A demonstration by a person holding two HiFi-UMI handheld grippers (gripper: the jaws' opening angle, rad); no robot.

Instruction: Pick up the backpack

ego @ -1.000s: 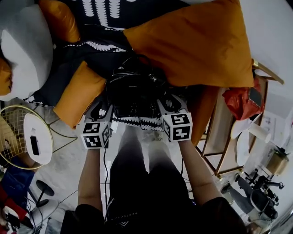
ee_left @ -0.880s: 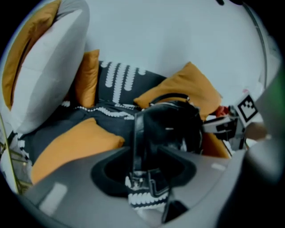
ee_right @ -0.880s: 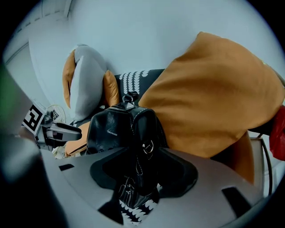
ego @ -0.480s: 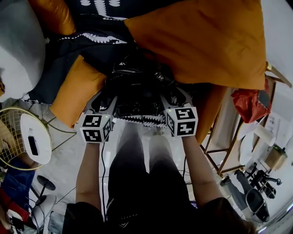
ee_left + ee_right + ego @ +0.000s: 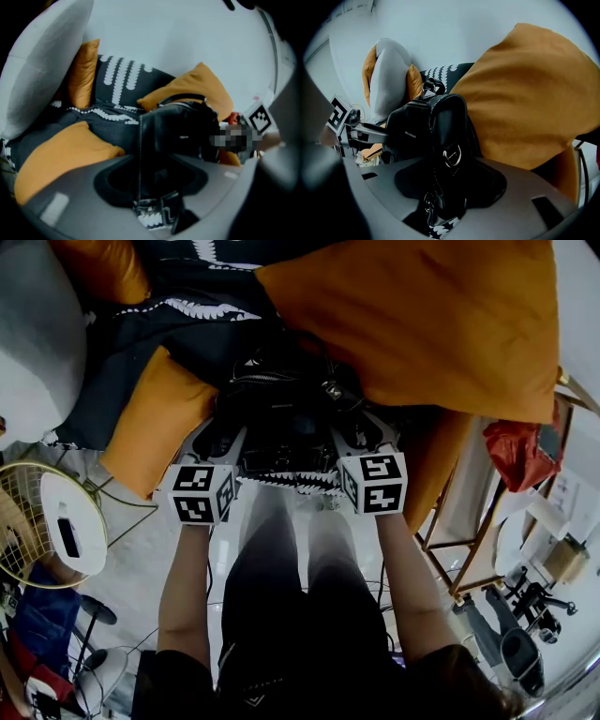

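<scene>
Nearest the camera, the person's forearms reach forward side by side, each hand carrying a tool with a marker cube. The left tool (image 5: 221, 435) and the right tool (image 5: 362, 432) point downward at the near edge of the backpack (image 5: 281, 413), one at each of its near corners.

The left tool stands wide; its jaws have just been opening. A black strap (image 5: 149, 150) runs upright through the gap between them, and the pads do not press on it. The right tool is also wide, though its jaws have just been closing a little. A second strap (image 5: 449, 126) with a metal ring (image 5: 452, 157) hangs in its gap, also not clamped.

Just under both tools runs a white toothed trim (image 5: 286, 484) at the edge of a dark cover (image 5: 141, 343). The black backpack sits on that cover straight ahead of the tools, between them and leaning away.

Left of the left tool lies a small orange cushion (image 5: 155, 423). Ahead and right of the right tool a large orange cushion (image 5: 422, 324) rests against the backpack. Far left is a grey pillow (image 5: 33, 343)
</scene>
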